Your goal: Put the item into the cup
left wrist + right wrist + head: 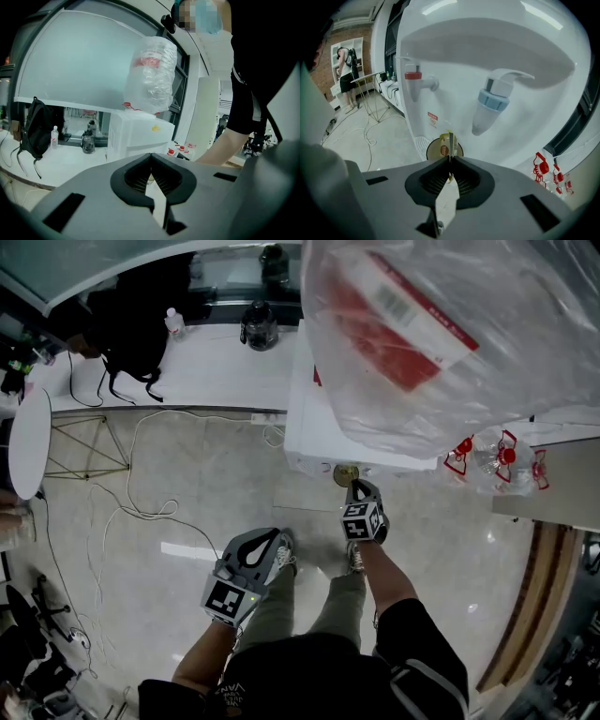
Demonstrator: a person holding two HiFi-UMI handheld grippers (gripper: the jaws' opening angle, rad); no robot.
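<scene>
Cup (433, 150) is sitting just beyond my right gripper (450, 158), which is clamping a thin yellowish item (450, 140). Left gripper (151, 155): closed, empty.

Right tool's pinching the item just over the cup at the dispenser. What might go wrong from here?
1. The thin item sticks out past the shut right tool, edge-on above the cup. Released now, it may catch the rim or land on the drip tray.
2. The cup stands free, with the blue tap close above. Pushing lower might tip the cup or bump the tap.
</scene>
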